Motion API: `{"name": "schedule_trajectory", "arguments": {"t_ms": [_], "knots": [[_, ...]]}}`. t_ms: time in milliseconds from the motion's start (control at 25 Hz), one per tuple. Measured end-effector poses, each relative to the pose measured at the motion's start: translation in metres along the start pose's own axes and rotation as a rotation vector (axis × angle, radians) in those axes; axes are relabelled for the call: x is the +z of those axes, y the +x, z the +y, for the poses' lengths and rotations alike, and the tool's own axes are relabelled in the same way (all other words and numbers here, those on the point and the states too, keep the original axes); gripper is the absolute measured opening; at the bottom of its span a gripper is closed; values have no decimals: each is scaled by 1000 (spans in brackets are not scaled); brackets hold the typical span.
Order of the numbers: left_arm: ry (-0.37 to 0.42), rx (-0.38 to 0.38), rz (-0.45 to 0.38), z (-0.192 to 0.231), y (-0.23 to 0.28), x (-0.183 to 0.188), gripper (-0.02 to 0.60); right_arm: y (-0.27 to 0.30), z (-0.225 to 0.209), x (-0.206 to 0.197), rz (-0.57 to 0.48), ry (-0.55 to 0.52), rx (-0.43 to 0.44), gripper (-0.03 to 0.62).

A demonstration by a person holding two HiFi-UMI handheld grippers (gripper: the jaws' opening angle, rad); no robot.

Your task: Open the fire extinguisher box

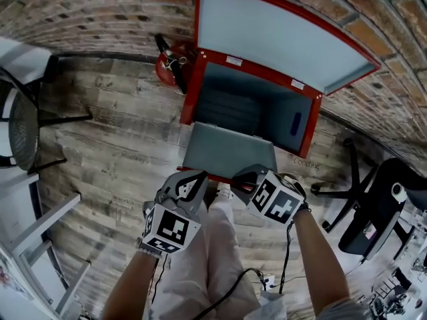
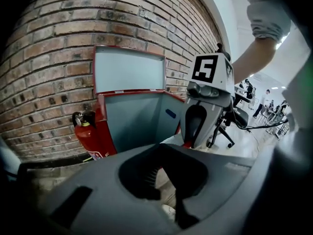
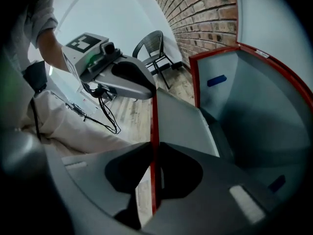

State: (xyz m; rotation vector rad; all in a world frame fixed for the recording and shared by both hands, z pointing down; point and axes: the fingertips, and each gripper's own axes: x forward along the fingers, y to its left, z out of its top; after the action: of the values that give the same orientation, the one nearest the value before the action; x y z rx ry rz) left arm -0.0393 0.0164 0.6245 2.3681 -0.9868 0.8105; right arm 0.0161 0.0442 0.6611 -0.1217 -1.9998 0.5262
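Brick wall (image 1: pixel 100 5) is running along the back, and the wood-look floor (image 1: pixel 113 145) is lying below it. The red fire extinguisher box (image 1: pixel 192 92) is sitting on the floor against that wall, straight ahead of the person. Its lid (image 1: pixel 267 32) is standing swung up and back, pale inner face showing. The grey front panel (image 1: pixel 227 152) is lying folded down toward the person, so the dark inside is showing and looking empty. A fire extinguisher (image 1: pixel 175 65) is standing outside the box, just beside its left wall in the head view.

The right gripper (image 1: pixel 243 181) is sitting at the near right corner of the front panel. In the right gripper view its jaws are pinching the panel's red edge (image 3: pixel 154 126), which is running straight through the slot between them. The left gripper (image 1: pixel 192 182) is hovering just beside the near left corner of the panel. Its jaws are looking closed with nothing between them, only floor showing past them in the left gripper view.

Judging progress: the opening is looking essentially done, with lid up and front down. What seems to be remaining is easing the panel to its resting position and releasing the edge. Whether the panel is already resting on the floor is not clear.
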Motion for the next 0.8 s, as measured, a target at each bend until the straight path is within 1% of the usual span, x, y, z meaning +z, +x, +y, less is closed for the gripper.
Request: {"name": "schedule_trajectory", "arguments": {"t_ms": [240, 440, 680, 800], "knots": [[12, 10, -7, 3, -2, -4, 0, 24, 15, -12, 35, -2, 17, 71], [6, 18, -10, 6, 0, -10, 0, 49, 26, -26, 72, -8, 39, 75], [-3, 16, -8, 4, 5, -19, 0, 84, 34, -46, 104, 27, 56, 74], [-6, 14, -9, 5, 8, -23, 0, 102, 35, -57, 115, 69, 83, 62]]}}
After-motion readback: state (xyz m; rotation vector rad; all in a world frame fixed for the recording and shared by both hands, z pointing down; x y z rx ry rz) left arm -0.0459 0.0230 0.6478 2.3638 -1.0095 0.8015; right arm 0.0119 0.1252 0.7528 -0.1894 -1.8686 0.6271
